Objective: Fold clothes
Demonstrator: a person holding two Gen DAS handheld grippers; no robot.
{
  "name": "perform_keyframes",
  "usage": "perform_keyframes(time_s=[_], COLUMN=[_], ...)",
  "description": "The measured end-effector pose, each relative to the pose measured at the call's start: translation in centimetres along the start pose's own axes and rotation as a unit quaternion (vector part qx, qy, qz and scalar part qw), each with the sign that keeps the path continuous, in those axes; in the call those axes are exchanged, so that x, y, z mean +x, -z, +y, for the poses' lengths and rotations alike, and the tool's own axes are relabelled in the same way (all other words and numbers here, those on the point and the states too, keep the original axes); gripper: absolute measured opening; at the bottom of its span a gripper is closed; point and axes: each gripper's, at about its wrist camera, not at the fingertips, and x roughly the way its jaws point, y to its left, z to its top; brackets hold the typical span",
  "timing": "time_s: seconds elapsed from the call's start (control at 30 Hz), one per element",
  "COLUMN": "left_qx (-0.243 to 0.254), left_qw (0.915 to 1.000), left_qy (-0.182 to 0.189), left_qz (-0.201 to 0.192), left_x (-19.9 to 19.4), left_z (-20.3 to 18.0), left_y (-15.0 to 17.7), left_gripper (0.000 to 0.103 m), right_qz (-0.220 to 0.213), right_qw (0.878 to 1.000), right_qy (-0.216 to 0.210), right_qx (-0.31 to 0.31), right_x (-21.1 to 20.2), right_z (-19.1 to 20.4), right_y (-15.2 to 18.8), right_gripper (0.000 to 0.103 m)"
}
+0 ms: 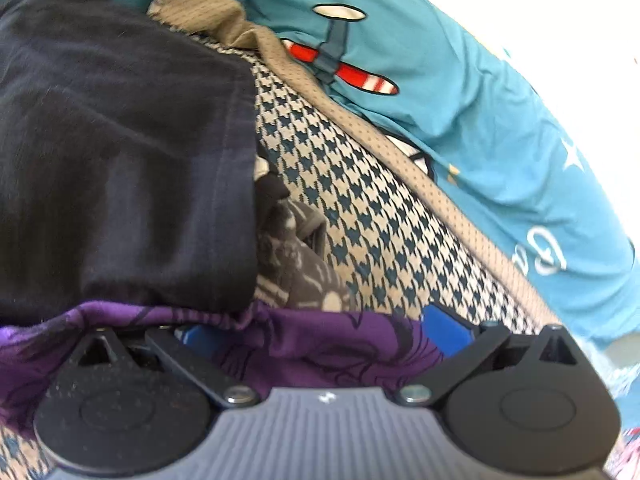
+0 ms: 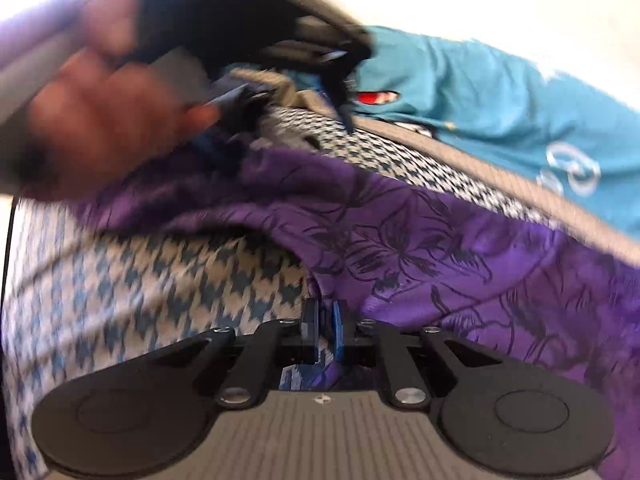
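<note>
The purple cloth printed with dark line-drawn flowers (image 2: 420, 240) lies rumpled across a houndstooth-patterned cover in dark teal and cream (image 1: 360, 200), and both grippers are at it. In the right wrist view the right gripper (image 2: 325, 330) has its two blue-padded fingers (image 2: 338, 328) drawn nearly together; a fold of the purple cloth runs down into the narrow gap and shows again below it, so the jaws appear closed on the cloth's edge, though blur makes the contact itself hard to confirm.

In the left wrist view the left gripper (image 1: 320, 334) stands with its linkage arms spread wide and its blue pads (image 1: 446, 332) far apart. The purple cloth is draped over and between them, with the near pad half buried in it; the jaws are open and the pads do not press on it.

A black folded garment (image 1: 120, 140) fills the upper left of that view, its edge lying over the houndstooth cover and touching the purple cloth. Beside it sits a grey patterned piece of fabric (image 1: 296, 256). A tan dotted band of cloth (image 1: 360, 120) runs diagonally along the cover's far edge, and beyond it lies a turquoise sheet with a red-and-white cartoon print (image 1: 460, 120).

A blurred hand (image 2: 100, 120) appears at the upper left of the right wrist view, above the purple cloth.
</note>
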Motion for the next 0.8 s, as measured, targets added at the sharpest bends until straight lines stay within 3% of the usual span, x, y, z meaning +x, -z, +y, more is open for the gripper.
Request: perform_keyframes(time_s=[0.2, 0.47, 0.57, 0.63, 0.8], left_qx=[0.039, 0.051, 0.045, 0.040, 0.056], left_qw=[0.9991, 0.9985, 0.9988, 0.9991, 0.9983], left_qy=[-0.018, -0.017, -0.015, -0.014, -0.017], left_qz=[0.000, 0.006, 0.006, 0.004, 0.005], left_x=[-0.2, -0.5, -0.4, -0.5, -0.6], left_z=[-0.9, -1.1, -0.9, -0.8, -1.0], left_y=[0.7, 0.9, 0.8, 0.7, 0.9], left_gripper=[0.103, 0.103, 0.103, 0.103, 0.103], right_qz=[0.002, -0.056, -0.049, -0.022, -0.004], right_qw=[1.000, 0.991, 0.987, 0.985, 0.987], right_qy=[-0.011, 0.000, 0.008, -0.011, -0.037], right_qx=[0.019, 0.121, 0.153, 0.170, 0.156], right_x=[-1.3, -1.2, 0.5, 1.7, 1.6], right_z=[0.0, -1.5, -1.9, -1.9, -0.6], right_y=[-0.1, -2.8, -3.1, -2.8, -2.3], right_gripper=[0.012, 0.012, 0.012, 0.012, 0.016])
